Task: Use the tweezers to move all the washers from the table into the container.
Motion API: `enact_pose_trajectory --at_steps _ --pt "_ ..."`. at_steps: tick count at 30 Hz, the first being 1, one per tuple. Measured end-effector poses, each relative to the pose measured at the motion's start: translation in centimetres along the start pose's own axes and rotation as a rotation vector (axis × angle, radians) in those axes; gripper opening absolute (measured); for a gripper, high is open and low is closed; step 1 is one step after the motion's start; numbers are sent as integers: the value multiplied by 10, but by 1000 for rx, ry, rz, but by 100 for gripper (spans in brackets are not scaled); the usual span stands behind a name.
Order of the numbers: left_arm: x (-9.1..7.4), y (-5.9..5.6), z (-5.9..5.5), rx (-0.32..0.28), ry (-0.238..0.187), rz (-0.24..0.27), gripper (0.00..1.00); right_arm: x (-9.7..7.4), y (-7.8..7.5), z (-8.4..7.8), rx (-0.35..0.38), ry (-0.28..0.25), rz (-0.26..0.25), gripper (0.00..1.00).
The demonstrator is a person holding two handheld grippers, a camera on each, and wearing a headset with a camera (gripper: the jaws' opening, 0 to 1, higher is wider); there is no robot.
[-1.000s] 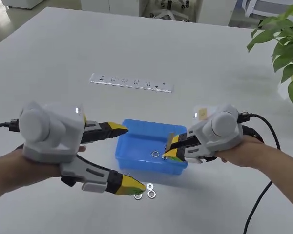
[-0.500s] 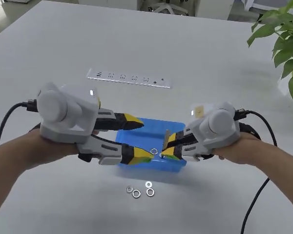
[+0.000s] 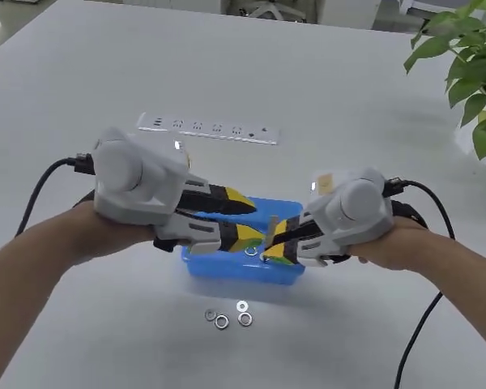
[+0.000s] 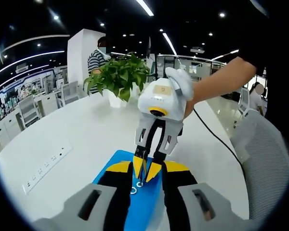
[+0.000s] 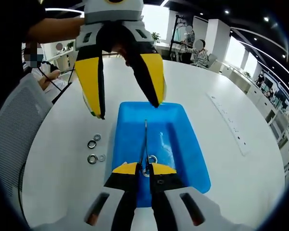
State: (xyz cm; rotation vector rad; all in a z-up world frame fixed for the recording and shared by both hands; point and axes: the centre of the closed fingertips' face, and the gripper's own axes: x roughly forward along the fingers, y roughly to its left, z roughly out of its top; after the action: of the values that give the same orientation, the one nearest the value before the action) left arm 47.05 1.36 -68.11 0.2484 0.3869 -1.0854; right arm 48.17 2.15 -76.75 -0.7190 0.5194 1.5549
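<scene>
Four washers (image 3: 221,322) lie in a tight cluster on the table (image 3: 348,97), nearest the person and just beside the near wall of the blue container (image 3: 227,271). One more washer (image 5: 152,159) already rests inside the container.

Over it, the right gripper (image 5: 145,168) has its jaws pressed together on the tweezers (image 5: 145,137). Their long axis runs along the container's length, and their tips are above its floor. The loose washers therefore sit sideways from the tweezers, across the near wall and toward the person. The next pick likely calls for swinging the tips out over that wall.

The left gripper (image 3: 257,217) faces the right one with its jaws spread and nothing between them. It is near the tweezers' tips, and contact cannot be told.

Farther off lies a white power strip (image 3: 206,128), its markings too small to read. A pale label (image 3: 324,183) on the right gripper's body is also illegible. A plant (image 3: 466,73) stands at the far right.
</scene>
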Motion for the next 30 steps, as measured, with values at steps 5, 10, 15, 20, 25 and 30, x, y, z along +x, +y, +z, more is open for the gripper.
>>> enact_pose_trajectory --at_steps 5,10,15,20,25,30 --pt "8 2 1 20 7 -11 25 0 0 0 -9 3 2 9" --pt "16 4 -1 41 23 -27 20 0 1 0 -19 7 5 9" --pt "19 1 -1 58 25 -53 12 0 1 0 -28 9 7 10" --pt "21 1 -1 68 25 -60 10 0 2 0 -44 10 13 10" --pt "22 0 -2 89 26 -68 7 0 3 0 -52 9 12 10" --pt "22 2 -2 110 28 -58 6 -1 1 1 -57 12 -4 12"
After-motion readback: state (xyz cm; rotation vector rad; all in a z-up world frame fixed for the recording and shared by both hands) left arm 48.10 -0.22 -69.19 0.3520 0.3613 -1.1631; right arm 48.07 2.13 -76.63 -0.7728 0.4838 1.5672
